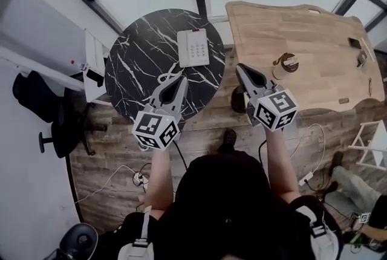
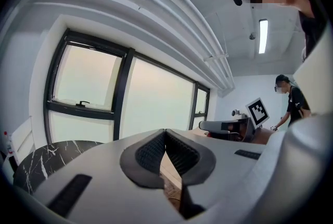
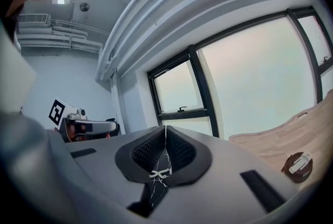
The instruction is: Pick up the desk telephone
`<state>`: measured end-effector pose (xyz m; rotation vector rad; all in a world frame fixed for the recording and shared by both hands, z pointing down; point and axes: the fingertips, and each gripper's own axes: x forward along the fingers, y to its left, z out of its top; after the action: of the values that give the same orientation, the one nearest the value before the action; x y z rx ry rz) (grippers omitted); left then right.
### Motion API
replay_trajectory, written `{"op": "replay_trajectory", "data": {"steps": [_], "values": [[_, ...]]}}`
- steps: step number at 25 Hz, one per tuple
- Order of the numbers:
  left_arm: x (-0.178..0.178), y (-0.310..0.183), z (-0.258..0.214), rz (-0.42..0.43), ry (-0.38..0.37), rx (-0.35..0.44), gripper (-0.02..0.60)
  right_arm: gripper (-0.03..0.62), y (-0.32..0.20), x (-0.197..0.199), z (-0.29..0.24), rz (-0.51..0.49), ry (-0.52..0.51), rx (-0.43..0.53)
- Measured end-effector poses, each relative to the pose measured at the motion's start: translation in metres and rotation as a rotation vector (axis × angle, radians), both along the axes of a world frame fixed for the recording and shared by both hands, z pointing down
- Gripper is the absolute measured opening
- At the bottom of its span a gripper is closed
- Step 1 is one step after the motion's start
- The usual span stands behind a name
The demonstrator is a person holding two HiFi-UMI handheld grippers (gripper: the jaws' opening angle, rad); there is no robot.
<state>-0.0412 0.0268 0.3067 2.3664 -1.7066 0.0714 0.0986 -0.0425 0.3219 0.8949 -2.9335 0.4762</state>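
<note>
A white, rectangular desk telephone point(image 1: 193, 47) with a red mark is seen on the black marbled worktop point(image 1: 136, 68), print unreadable. Fingers of left gripper point(image 1: 181, 80) and right gripper point(image 1: 241, 68) are pressed together.

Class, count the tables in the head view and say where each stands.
2. The round black marble table is at upper left, bearing the desk telephone; the wooden table is at upper right. More may be hidden.
</note>
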Motion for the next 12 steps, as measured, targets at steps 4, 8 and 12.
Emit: {"op": "replay_trajectory", "data": {"steps": [4, 8, 12], "values": [[0.008, -0.016, 0.006, -0.031, -0.006, -0.012, 0.015, 0.031, -0.021, 0.006, 0.009, -0.024, -0.008, -0.023], [0.012, -0.028, 0.011, -0.055, -0.006, -0.028, 0.015, 0.031, -0.036, 0.011, 0.014, -0.039, -0.011, -0.039], [0.014, -0.034, 0.018, -0.072, -0.008, -0.048, 0.015, 0.031, -0.045, 0.012, 0.023, -0.052, -0.011, -0.059]]}}
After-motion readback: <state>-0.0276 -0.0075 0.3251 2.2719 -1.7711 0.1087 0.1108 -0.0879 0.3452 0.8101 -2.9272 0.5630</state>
